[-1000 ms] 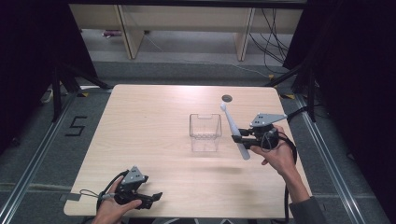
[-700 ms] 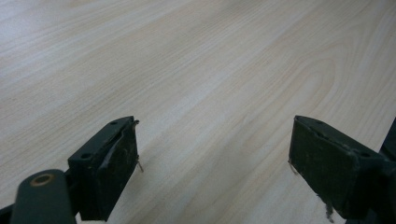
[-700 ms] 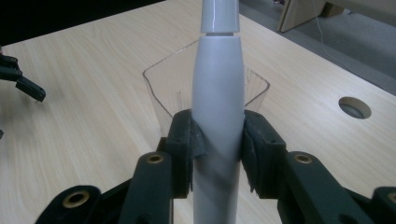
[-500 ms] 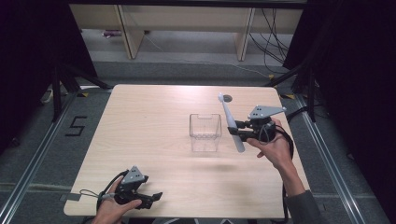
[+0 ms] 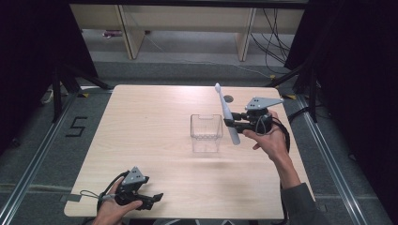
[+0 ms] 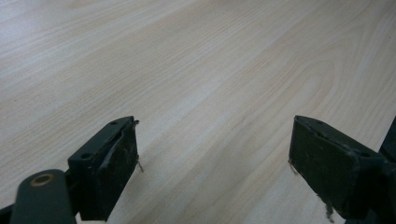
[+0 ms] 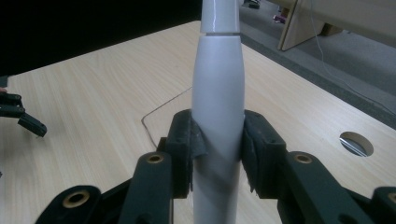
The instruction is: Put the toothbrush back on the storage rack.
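Observation:
A white electric toothbrush is held in the air at the table's right, head up and tilted. My right gripper is shut on its handle, just right of a clear plastic box that stands in the middle of the table. In the right gripper view both pads press on the white handle. My left gripper rests near the table's front left edge, jaws open and nothing between them; its two pads stand wide apart over bare wood.
A round cable hole lies in the table behind the toothbrush. The pale wooden table is bare on its left half. Shelving and cables stand on the floor behind it. Dark frames flank both sides.
My right gripper has lifted the toothbrush and carried it a little toward the far side, beside the box. The left gripper has not moved.

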{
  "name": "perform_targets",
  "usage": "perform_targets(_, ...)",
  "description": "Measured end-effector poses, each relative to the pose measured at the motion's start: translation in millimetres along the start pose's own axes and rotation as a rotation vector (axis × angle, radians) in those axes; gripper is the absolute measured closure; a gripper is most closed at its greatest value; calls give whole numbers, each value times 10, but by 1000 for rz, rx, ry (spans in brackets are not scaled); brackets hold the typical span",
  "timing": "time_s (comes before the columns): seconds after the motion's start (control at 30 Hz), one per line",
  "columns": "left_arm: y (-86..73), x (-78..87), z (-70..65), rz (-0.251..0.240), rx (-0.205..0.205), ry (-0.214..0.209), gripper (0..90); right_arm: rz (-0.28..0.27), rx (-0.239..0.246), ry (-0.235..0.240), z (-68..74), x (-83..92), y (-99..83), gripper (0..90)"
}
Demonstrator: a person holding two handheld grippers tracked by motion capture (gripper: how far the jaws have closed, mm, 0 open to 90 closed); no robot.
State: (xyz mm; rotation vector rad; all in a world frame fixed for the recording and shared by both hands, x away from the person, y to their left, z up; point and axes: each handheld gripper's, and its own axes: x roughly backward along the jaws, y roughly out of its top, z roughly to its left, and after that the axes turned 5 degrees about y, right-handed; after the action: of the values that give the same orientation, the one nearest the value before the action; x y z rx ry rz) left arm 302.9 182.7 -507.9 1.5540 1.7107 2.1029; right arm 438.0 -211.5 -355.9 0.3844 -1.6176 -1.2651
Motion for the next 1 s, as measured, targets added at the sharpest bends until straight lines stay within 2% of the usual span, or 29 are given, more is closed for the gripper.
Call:
perform_targets(0.03,1,1,0,0,0,0,149,-9,18,-12,-21,-5,11,663)
perform_targets(0.1,4,3,13,6,-18,10,149,-7,12,-9,-29,-10,30,663)
perform_targets(0.13,2,3,8,6,-14,5,149,-28,16,-14,-33,-29,46,663)
perform_targets(0.17,-1,-2,-4,-3,2,-2,149,-28,16,-14,-33,-29,46,663)
perform_targets(0.23,0,0,-3,-2,1,-1,149,-25,10,-6,-34,-28,67,663)
perform_targets(0.27,7,6,17,5,-25,11,149,-29,13,0,-40,-42,87,663)
perform_targets(0.3,7,6,17,5,-25,11,149,-29,13,0,-40,-42,87,663)
perform_targets(0.4,7,7,19,6,-26,10,149,-29,-9,5,-38,-66,112,663)
perform_targets(0.5,2,2,1,0,0,-1,149,-29,6,7,-55,-90,159,663)
perform_targets(0.53,2,2,1,0,-1,-2,149,-34,-13,6,-36,-104,164,663)
perform_targets(0.57,1,1,0,-1,-1,-2,149,-31,6,4,-45,-109,182,663)
perform_targets(0.63,6,8,22,8,-29,9,149,-46,11,9,-26,-138,212,663)
perform_targets(0.7,3,5,2,-2,0,-2,149,-47,22,6,-18,-156,238,663)
perform_targets(0.73,3,5,2,-2,0,-3,149,-36,5,29,7,-178,271,663)
perform_targets(0.77,6,11,17,9,-21,3,149,-36,5,29,7,-178,271,663)
perform_targets(0.8,7,8,19,6,-25,8,149,-35,25,25,0,-181,288,663)
perform_targets(0.9,6,8,19,6,-24,7,149,-37,36,29,16,-214,346,663)
perform_targets(0.93,2,5,1,-2,1,-4,149,-46,27,36,30,-247,368,663)
perform_targets(0.97,2,5,1,-2,1,-4,149,-46,27,36,30,-247,368,663)
perform_targets(1.0,5,12,17,9,-21,4,149,-44,35,37,24,-257,378,663)
